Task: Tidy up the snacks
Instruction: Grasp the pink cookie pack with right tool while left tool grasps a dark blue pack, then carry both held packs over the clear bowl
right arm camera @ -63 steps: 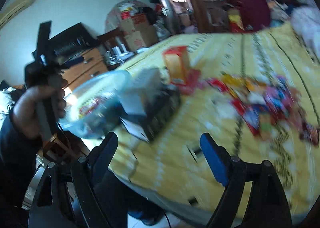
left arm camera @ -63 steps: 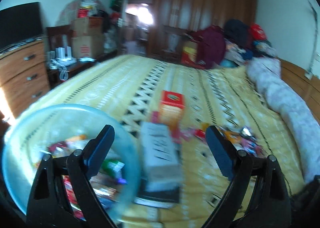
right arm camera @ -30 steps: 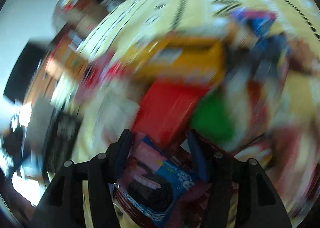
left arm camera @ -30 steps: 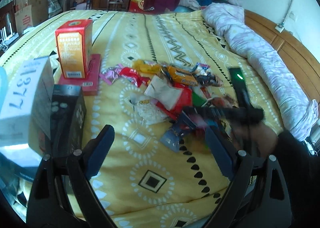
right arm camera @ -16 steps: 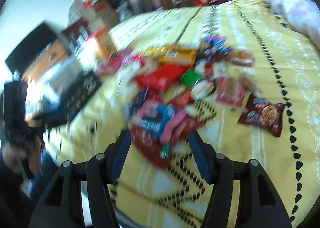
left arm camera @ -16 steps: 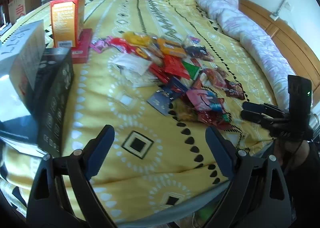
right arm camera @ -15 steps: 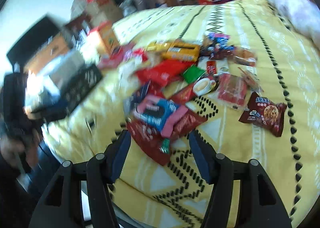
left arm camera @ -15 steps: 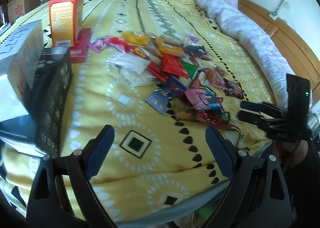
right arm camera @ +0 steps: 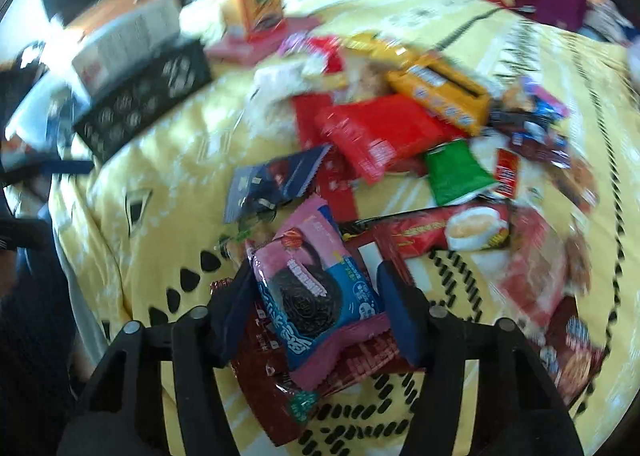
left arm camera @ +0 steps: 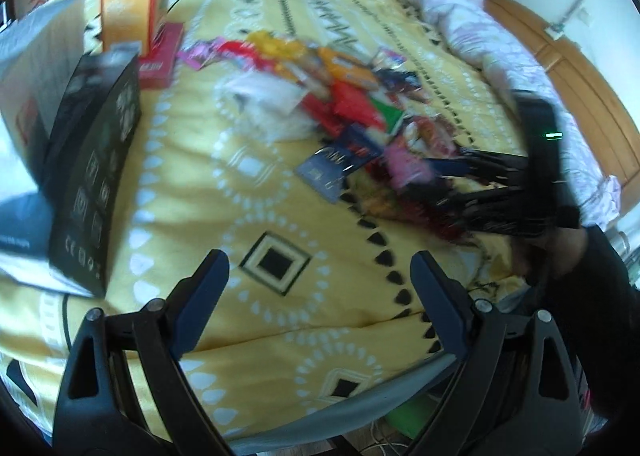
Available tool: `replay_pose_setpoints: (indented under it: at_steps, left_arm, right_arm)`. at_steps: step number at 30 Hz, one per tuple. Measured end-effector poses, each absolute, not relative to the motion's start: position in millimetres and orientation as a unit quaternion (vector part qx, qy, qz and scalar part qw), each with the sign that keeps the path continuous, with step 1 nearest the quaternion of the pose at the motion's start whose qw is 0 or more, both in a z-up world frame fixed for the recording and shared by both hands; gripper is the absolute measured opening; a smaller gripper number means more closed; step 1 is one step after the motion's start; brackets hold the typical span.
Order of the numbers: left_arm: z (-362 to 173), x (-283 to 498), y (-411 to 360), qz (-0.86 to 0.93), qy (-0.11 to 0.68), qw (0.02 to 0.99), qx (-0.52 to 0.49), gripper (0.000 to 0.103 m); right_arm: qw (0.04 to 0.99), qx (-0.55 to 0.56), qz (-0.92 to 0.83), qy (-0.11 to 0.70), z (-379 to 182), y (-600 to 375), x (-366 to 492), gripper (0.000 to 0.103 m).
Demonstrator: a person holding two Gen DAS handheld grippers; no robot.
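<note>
Right claw (right arm camera: 316, 308) closing around the pink cookie packet (right arm camera: 316, 292) at the near edge of the snack pile (right arm camera: 400, 136) on the bed (left arm camera: 240, 216); pads not clearly pressing yet. Left claw (left arm camera: 320, 288) spread, empty. Next: finish the pinch, then lift.
</note>
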State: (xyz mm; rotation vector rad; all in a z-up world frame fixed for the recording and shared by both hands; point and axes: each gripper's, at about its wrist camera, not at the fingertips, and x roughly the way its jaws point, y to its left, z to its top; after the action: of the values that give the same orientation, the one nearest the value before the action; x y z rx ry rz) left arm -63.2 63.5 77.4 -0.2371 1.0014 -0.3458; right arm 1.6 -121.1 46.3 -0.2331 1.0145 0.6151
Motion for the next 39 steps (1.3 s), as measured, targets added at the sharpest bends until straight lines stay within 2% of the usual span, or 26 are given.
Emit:
replay_pose_setpoints:
  at_steps: [5, 8, 9, 11, 21, 23, 24, 25, 27, 31, 39]
  left_arm:
    - [74.1, -54.7, 49.8, -0.182, 0.462, 0.864, -0.084, 0.091]
    - [73.7, -32.6, 33.3, -0.209, 0.437, 0.874, -0.043, 0.086]
    - [69.9, -20.4, 27.9, -0.213, 0.434, 0.875, -0.032, 0.081]
    - [61.0, 3.2, 20.3, -0.229, 0.441, 0.867, -0.034, 0.073]
    - [28.5, 45.9, -8.0, -0.244, 0.462, 0.852, -0.027, 0.072]
    - [26.3, 46.7, -11.1, -0.242, 0.460, 0.854, -0.017, 0.066]
    - [26.5, 46.4, -11.4, -0.244, 0.460, 0.853, -0.013, 0.053]
    - [27.2, 47.1, -11.7, -0.244, 0.460, 0.854, -0.008, 0.044]
    - [32.7, 45.0, -10.3, -0.244, 0.450, 0.859, -0.008, 0.034]
    - [51.8, 35.0, -4.7, -0.236, 0.420, 0.876, -0.013, 0.032]
    - [130.2, 1.5, 30.7, -0.198, 0.332, 0.921, -0.041, 0.032]
  right_arm:
    - [0.870, 0.005, 0.260, 0.419, 82.5, -155.7, -34.9, 0.052]
    - [0.883, 0.078, 0.229, 0.403, 89.5, -177.8, -57.1, 0.052]
    - [0.882, 0.098, 0.223, 0.403, 88.1, -183.8, -63.4, 0.052]
    - [0.881, 0.114, 0.211, 0.409, 82.4, -190.2, -73.5, 0.052]
    - [0.870, 0.122, 0.200, 0.435, 66.7, -197.5, -83.3, 0.052]
    - [0.870, 0.122, 0.200, 0.434, 65.5, -195.4, -80.1, 0.052]
    - [0.870, 0.123, 0.201, 0.433, 64.7, -193.8, -78.3, 0.052]
    - [0.870, 0.125, 0.202, 0.433, 63.6, -192.9, -76.9, 0.052]
    - [0.871, 0.125, 0.200, 0.431, 62.4, -190.0, -75.8, 0.052]
    - [0.878, 0.122, 0.195, 0.419, 65.7, -183.3, -76.5, 0.052]
    - [0.902, 0.104, 0.183, 0.377, 100.2, -175.0, -77.6, 0.052]
